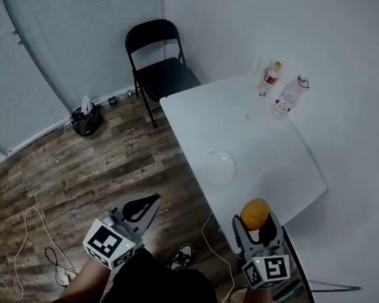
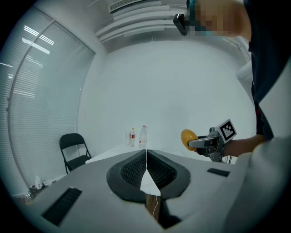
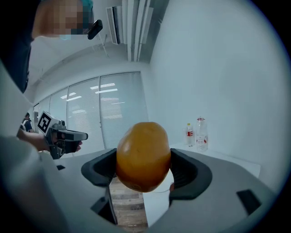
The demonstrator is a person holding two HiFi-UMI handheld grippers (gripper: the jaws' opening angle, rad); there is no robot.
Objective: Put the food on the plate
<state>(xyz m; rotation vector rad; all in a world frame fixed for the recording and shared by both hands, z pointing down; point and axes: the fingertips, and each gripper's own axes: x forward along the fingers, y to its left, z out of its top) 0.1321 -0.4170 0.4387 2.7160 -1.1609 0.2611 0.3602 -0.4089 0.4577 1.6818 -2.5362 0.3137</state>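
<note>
Table [image 1: 274, 149] is the largest thing: a white top standing against the wall, with one corner toward the person. On it, close to the left edge and about halfway along that edge, lies the plate [image 1: 217, 165]. It looks clear or very pale and shallow, and it is empty. Two bottles [image 1: 287, 96] stand at the far corner, well apart from the plate.

The left gripper [image 1: 141, 210] hangs over the wooden floor, off the table, and its jaws are pressed together with nothing between them. The right gripper [image 1: 255, 224] is over the near corner of the table, and its jaws are clamped on the fruit [image 1: 255, 212], one pad on each side of its widest part.

The fruit is orange, round to slightly oval, with smooth, finely dimpled skin; it may be an orange, or an imitation one. I judge it as light to medium in weight, firm, not fragile, but a little slippery and very ready to roll. The hold across the middle seems the right one, because a grip nearer to one end could let it squeeze out. On so shallow a plate it should be set down low and near the centre, and the plate itself may slide if it is pushed.
</note>
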